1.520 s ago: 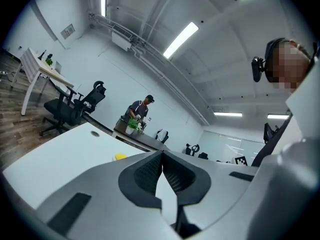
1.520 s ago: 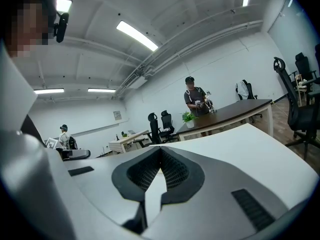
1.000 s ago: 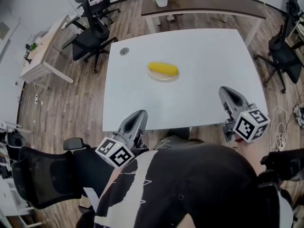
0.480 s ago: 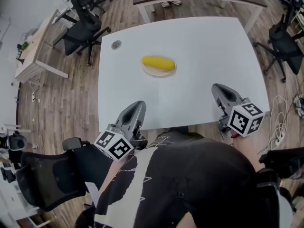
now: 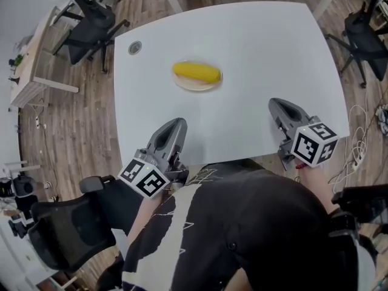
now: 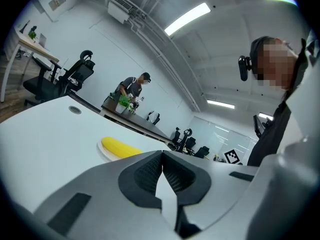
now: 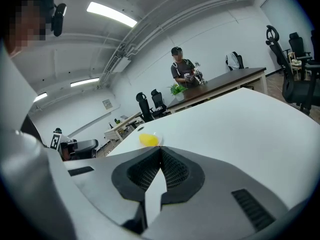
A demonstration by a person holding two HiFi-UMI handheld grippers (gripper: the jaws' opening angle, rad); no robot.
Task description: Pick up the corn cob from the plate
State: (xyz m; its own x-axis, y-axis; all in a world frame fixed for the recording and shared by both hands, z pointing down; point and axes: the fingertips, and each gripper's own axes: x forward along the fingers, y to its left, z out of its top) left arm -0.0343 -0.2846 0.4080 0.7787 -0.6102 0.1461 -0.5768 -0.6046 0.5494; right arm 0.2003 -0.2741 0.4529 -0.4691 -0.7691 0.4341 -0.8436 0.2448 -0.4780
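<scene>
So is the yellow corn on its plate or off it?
On it. The corn cob lies on its side across the small plate; the left tongs and right tongs are shut, well short of it.

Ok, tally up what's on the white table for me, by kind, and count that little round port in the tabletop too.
corn cob: 1
plate: 1
round cable port: 1
Total: 3
</scene>
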